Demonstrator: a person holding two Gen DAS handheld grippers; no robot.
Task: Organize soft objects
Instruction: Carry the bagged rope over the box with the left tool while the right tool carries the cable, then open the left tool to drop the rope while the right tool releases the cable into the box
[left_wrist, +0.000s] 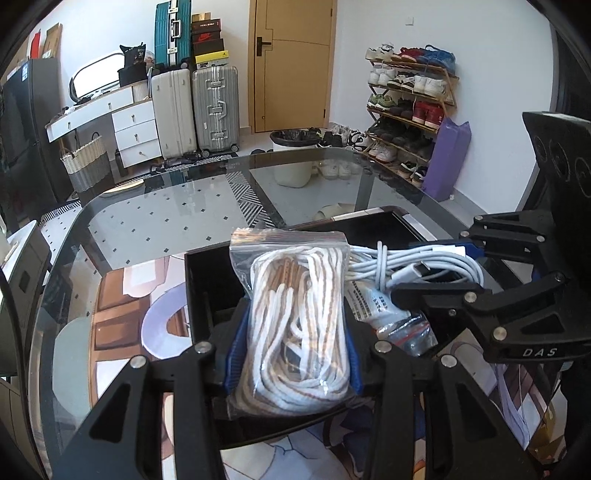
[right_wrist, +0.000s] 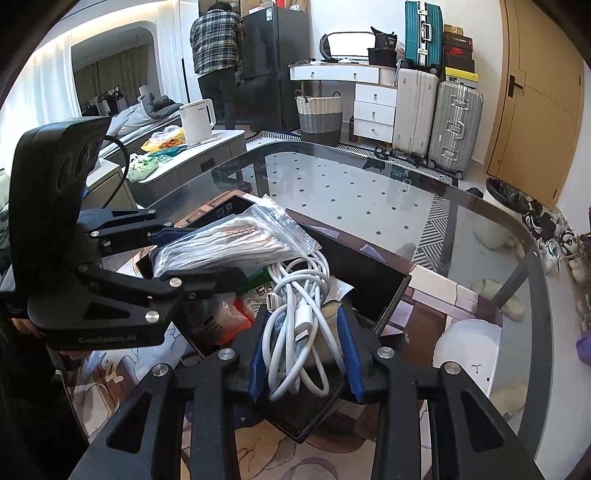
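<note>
The left tongs (left_wrist: 291, 354) pinch a clear zip bag of white and tan rope (left_wrist: 295, 317), the blue pads pressed against both flanks of the bag. The bag stands upright between the fingers, its sealed top pointing away, and it hangs over the near part of a black box (left_wrist: 369, 225) that sits on the glass desk (left_wrist: 166, 218). In the right wrist view the same bag (right_wrist: 236, 243) lies on its side between the left tongs' fingers (right_wrist: 199, 258), at the left end of the box (right_wrist: 369, 273).

The right tongs (right_wrist: 306, 354) have their blue pads on either side of a coiled white charging cable (right_wrist: 299, 317), whose plug ends point toward the camera; the pads sit close against the coil, gripping it. The cable rests just to the right of the rope bag, over the box's middle. From the left wrist view the cable (left_wrist: 413, 266) lies right of the bag, with the right tongs (left_wrist: 443, 269) reaching in from the right edge.

Under the cable lie other packets: a small printed sachet bag (left_wrist: 384, 310) and a clear bag with red and orange contents (right_wrist: 236, 317). A patterned mat (left_wrist: 122, 295) lies beneath the box.
</note>
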